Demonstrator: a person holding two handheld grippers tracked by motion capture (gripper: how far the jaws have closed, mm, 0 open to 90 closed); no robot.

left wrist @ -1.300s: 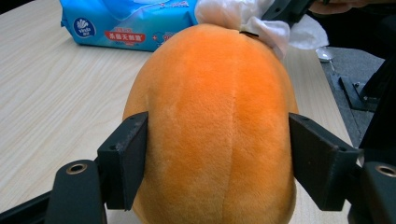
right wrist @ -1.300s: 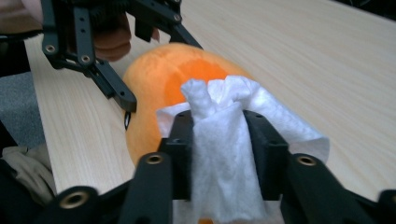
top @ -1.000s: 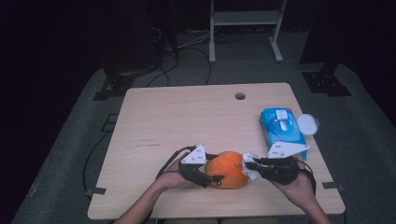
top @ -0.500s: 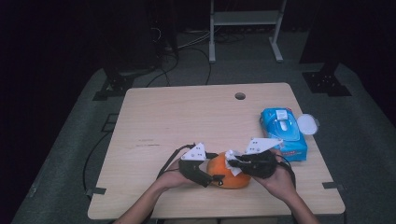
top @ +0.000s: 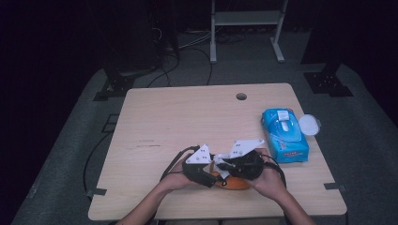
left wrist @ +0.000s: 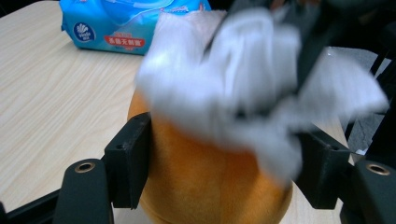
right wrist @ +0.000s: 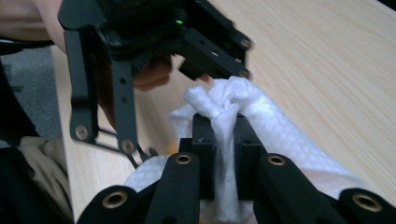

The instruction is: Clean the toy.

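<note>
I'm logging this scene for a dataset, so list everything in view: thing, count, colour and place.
Orange object: one, orange, near table edge, between the left gripper's jaws.
Wipe: one, white, pinched in the right gripper, over the orange object.
Wipes pack: one, blue, right side of table.
Lid: one, white, beside the pack.
Table: one, light wood, with a hole near the far edge.
Stand: one, white, on the floor behind the table.
Left gripper: black, jaws just closing around the orange object.
Right gripper: black, shut on the wipe.
</note>
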